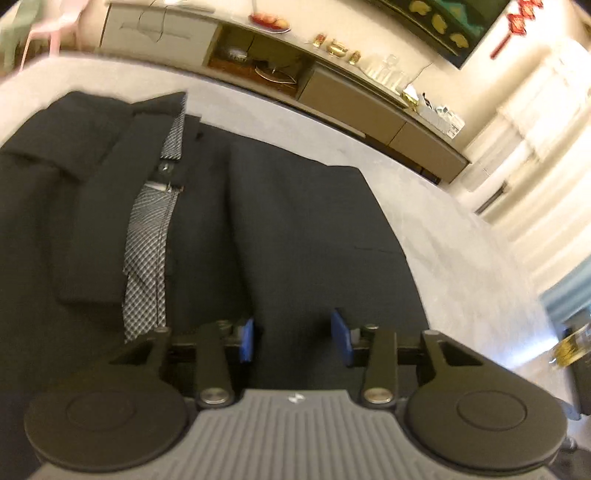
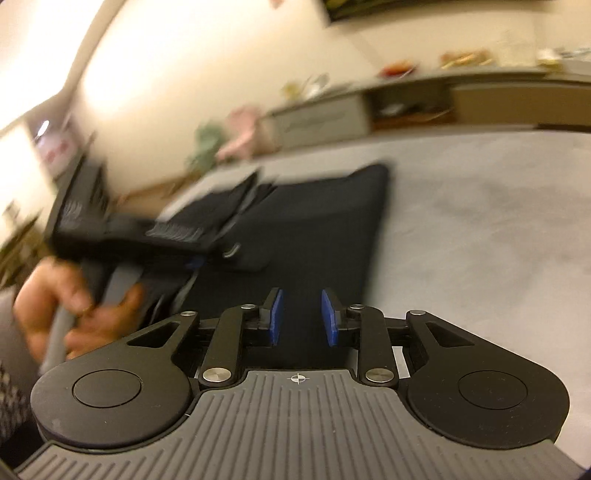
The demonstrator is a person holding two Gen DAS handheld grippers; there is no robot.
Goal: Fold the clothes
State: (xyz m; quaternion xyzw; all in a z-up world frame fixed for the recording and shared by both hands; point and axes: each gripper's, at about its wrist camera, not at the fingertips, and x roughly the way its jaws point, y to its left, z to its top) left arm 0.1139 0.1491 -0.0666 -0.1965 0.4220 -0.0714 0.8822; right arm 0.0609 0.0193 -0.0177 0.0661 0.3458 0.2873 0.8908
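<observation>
A pair of dark trousers [image 1: 303,229] lies spread on a grey table [image 1: 450,258], the waistband turned out to show a checked grey lining [image 1: 147,258] and a metal clasp [image 1: 162,184]. My left gripper [image 1: 293,339] hovers over the near part of the cloth, open, with nothing between its blue pads [image 1: 246,339]. In the right wrist view the same trousers [image 2: 317,229] lie ahead. My right gripper [image 2: 302,317] is open above their near edge. The other gripper [image 2: 122,236] and the hand [image 2: 55,306] holding it show blurred at the left.
A long low sideboard [image 1: 354,99] with drawers and open shelves runs behind the table, carrying a fruit plate [image 1: 269,22], glasses and small ornaments. Bare grey table [image 2: 480,240] stretches to the right of the trousers. Pale curtains [image 1: 539,122] hang at the far right.
</observation>
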